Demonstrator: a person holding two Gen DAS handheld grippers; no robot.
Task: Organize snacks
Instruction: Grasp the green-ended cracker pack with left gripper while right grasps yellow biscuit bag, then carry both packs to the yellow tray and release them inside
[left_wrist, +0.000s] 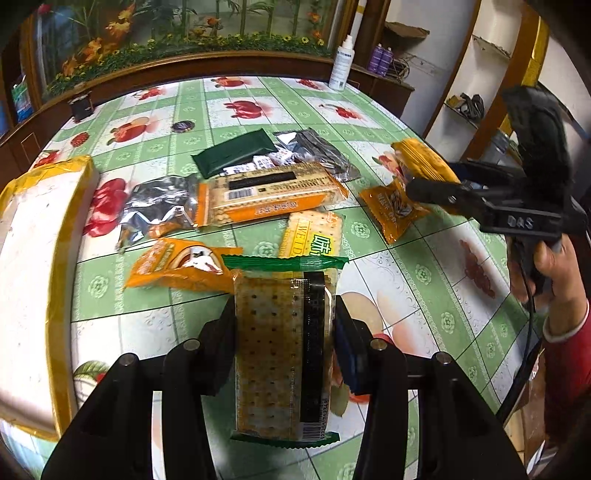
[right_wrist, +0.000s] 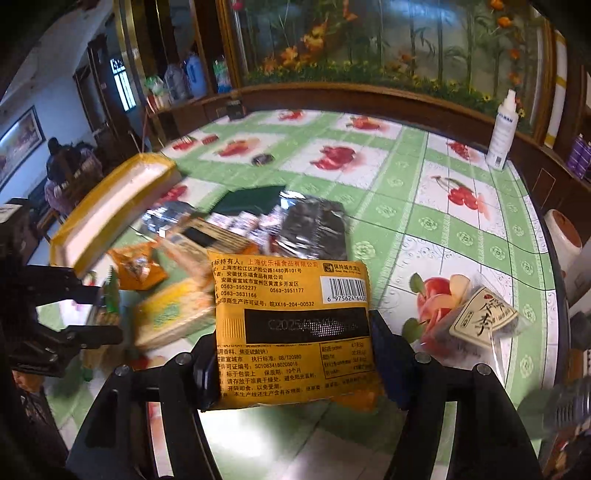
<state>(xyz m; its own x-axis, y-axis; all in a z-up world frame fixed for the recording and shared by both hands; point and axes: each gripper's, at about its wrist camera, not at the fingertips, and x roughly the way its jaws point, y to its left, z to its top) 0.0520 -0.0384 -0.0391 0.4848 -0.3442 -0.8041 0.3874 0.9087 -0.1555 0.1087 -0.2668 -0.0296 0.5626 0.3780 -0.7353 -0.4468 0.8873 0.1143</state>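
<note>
My left gripper (left_wrist: 284, 310) is shut on a clear cracker pack with green ends (left_wrist: 273, 339), held lengthwise just above the green fruit-print tablecloth (left_wrist: 424, 280). My right gripper (right_wrist: 293, 339) is shut on an orange snack packet (right_wrist: 291, 317), its printed back facing the camera. In the left wrist view that gripper (left_wrist: 424, 184) hangs at the right over another orange packet (left_wrist: 391, 210). A heap of snacks (left_wrist: 258, 192) lies mid-table: cracker packs, silver bags, a dark green packet (left_wrist: 232, 151), small wrapped sweets. The left gripper (right_wrist: 92, 314) shows at the left of the right wrist view.
A white box with yellow tape (left_wrist: 37, 258) stands at the table's left. A white spray bottle (right_wrist: 502, 125) is at the far right corner. A small clear packet with a cream label (right_wrist: 480, 321) lies near the right edge beside a white jar (right_wrist: 561, 236). A hand (left_wrist: 546, 266) grips the right tool.
</note>
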